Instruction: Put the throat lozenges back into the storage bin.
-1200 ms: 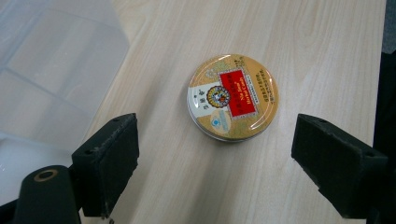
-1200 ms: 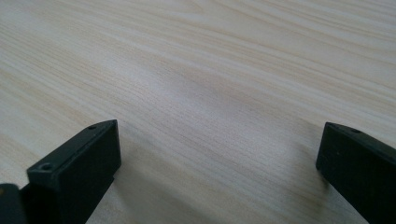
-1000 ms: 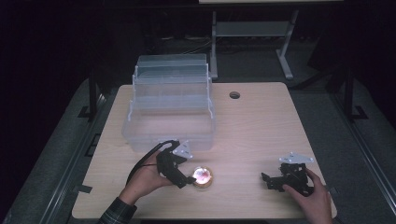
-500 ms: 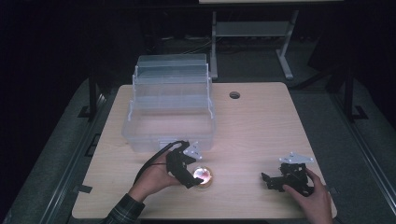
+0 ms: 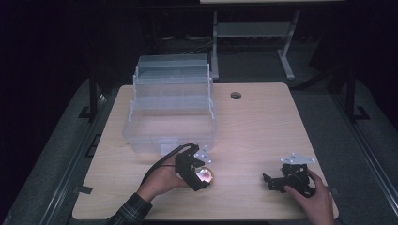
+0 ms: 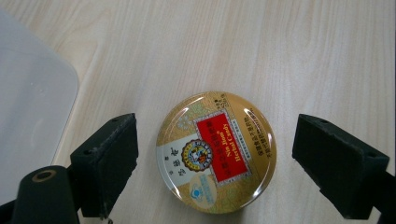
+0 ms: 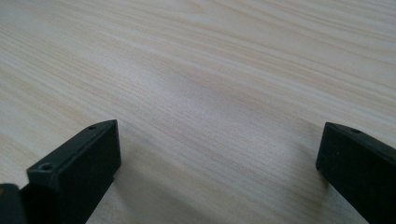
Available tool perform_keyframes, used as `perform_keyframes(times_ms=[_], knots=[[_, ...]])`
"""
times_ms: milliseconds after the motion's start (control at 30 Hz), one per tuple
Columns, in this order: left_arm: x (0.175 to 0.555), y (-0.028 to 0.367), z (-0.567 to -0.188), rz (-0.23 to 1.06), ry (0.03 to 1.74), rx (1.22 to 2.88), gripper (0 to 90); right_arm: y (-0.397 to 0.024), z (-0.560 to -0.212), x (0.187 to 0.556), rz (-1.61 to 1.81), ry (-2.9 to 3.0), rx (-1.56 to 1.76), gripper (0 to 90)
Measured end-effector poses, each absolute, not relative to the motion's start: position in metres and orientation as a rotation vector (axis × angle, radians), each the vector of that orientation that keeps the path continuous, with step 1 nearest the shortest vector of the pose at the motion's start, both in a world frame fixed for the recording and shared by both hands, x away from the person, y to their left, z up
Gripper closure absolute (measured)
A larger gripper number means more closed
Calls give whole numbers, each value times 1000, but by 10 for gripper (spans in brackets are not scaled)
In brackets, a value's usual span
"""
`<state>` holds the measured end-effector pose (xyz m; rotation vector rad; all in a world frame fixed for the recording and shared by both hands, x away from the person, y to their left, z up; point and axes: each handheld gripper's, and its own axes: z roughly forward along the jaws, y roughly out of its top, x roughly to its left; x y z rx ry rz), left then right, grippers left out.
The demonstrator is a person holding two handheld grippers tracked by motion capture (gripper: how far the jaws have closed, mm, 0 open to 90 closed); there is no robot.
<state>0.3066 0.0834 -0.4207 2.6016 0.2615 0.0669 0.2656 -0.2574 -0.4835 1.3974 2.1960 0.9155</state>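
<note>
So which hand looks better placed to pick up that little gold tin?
Left, probably. The left gripper is open with its jaws either side of the gold tin. The right gripper sits apart on the table.

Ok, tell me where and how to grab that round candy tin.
Grip the candy tin across its round side wall, coming straight down from above. It lies flat, lid up, on the table, and the left gripper already straddles it with open jaws, so closing there should hold.
</note>
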Motion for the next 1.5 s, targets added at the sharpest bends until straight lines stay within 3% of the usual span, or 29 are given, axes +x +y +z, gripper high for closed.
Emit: perform_keyframes(times_ms=[1500], knots=[[309, 69, -448, 44, 255, 2718, 145, -257, -483, 266, 915, 2196, 1397, 0]])
